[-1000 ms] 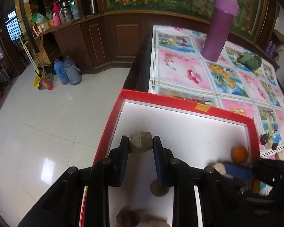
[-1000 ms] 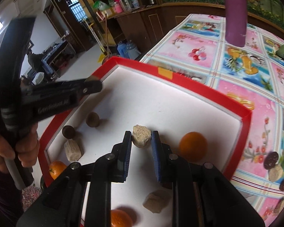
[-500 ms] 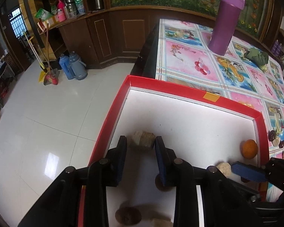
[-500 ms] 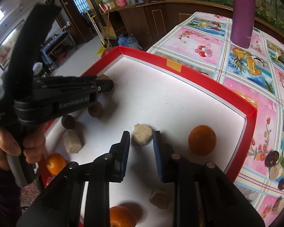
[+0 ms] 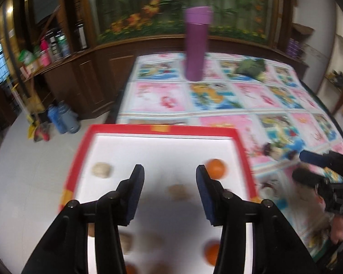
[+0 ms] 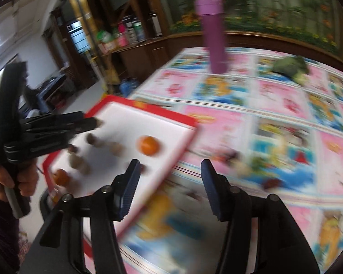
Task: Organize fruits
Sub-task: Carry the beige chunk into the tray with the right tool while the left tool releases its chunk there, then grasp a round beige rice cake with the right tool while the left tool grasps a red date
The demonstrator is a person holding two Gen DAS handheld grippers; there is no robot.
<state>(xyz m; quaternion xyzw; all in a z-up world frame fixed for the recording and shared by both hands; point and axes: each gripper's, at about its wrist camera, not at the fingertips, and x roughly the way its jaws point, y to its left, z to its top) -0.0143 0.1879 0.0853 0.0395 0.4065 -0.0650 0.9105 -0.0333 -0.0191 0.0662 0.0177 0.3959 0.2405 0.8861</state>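
A red-rimmed white tray (image 5: 162, 128) holds several fruits: a beige lump (image 5: 101, 169) at its left, another beige lump (image 5: 178, 191) in the middle, an orange (image 5: 215, 168) at the right. My left gripper (image 5: 170, 191) hovers over the tray, its jaws opening, nothing pressed between them. My right gripper (image 6: 170, 188) hangs past the tray's right rim (image 6: 183, 121) over the tablecloth, jaws opening and empty. Small dark and pale fruits (image 6: 271, 183) lie blurred on the cloth. An orange (image 6: 148, 145) shows in the tray.
A tall purple bottle (image 5: 196, 43) and a green cloth bundle (image 5: 251, 67) stand farther back on the patterned tablecloth (image 5: 217, 96). The table's left edge drops to a tiled floor (image 5: 22, 159) with jugs. A hand (image 6: 11, 180) holds the left gripper.
Both grippers let go of their beige lumps, which now lie in the tray, and opened wider. Both swung right and up; the right one left the tray.
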